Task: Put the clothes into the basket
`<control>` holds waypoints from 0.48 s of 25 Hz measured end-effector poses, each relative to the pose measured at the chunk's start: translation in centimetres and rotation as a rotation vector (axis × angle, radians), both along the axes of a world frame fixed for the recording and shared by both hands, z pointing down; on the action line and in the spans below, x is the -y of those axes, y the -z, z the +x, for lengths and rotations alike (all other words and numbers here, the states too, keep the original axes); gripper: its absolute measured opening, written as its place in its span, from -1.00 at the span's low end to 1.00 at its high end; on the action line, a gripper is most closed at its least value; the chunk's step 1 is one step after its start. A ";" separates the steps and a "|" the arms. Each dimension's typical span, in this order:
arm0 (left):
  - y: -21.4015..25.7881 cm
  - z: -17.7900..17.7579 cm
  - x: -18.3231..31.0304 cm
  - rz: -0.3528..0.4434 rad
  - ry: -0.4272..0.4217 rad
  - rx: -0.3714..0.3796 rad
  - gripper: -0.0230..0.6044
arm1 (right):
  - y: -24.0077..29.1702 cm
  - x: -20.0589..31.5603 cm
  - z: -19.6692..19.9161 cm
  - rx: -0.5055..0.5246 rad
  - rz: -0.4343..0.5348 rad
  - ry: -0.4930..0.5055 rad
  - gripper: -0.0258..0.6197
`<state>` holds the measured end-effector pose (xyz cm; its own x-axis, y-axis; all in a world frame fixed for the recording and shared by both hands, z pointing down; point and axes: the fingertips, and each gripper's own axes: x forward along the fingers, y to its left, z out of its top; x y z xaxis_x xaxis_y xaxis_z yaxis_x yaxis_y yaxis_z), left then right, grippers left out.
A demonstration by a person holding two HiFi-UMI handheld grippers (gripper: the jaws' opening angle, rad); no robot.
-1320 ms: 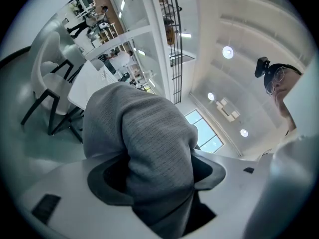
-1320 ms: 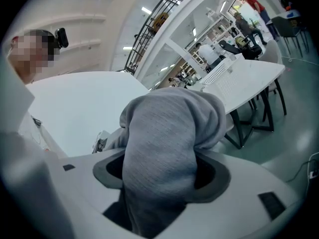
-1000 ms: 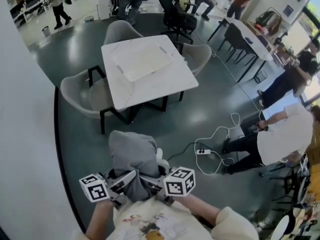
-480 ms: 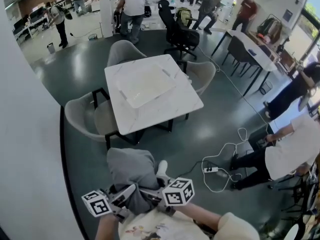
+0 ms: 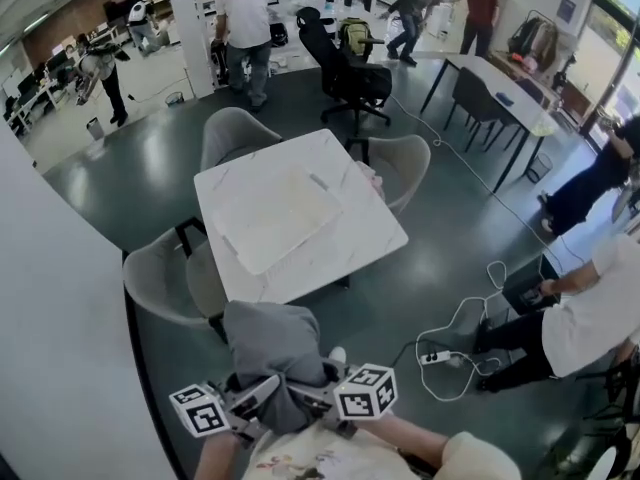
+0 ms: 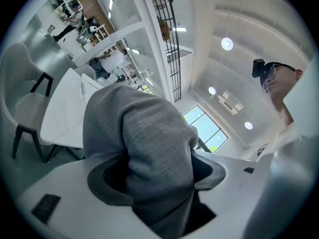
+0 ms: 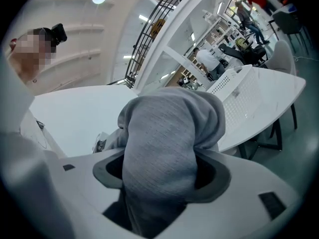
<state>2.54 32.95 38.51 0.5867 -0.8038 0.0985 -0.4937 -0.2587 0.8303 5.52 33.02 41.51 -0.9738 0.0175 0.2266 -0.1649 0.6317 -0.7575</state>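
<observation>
Glossy dark-green floor spreads under a square white table (image 5: 300,218) with a faint marble grain, ringed by rounded grey shell chairs (image 5: 165,278) on thin black legs. On the tabletop sits the basket (image 5: 278,218), a pale, shallow rectangle; from my right gripper view its wall is white plastic dotted with small holes. I hold the grey garment (image 5: 275,340) up close to my chest, short of the table's near edge and well apart from the basket. It is a soft knit with a fine ribbed, heathered weave, bunched into a rounded hump with thick folds. My left gripper (image 5: 262,393) has its jaws closed tight on one fold, the cloth filling the gap and spilling over the dark curved pads. My right gripper (image 5: 312,398) is clamped the same way on another fold just beside it, so the two grippers sit nearly side by side under the bundle. To my right a white cable (image 5: 470,313) loops across the floor to a power strip (image 5: 437,356), near a person seated low in a white top.
</observation>
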 end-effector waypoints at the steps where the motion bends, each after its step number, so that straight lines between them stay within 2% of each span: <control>1: 0.4 0.1 1.6 0.002 -0.007 0.006 0.11 | 0.3 1.6 0.1 0.007 0.000 -0.007 0.00; 5: 1.1 0.6 7.4 0.000 -0.014 0.015 0.11 | 1.1 7.3 0.5 0.027 -0.004 -0.021 0.00; 12: 1.1 1.5 15.4 -0.017 0.020 0.041 0.11 | 1.3 15.5 1.6 0.045 -0.005 0.007 0.00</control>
<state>4.07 17.55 37.37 0.5655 -0.8135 0.1359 -0.5322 -0.2340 0.8137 7.15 17.48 40.21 -0.9828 0.0258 0.1827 -0.1262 0.6286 -0.7675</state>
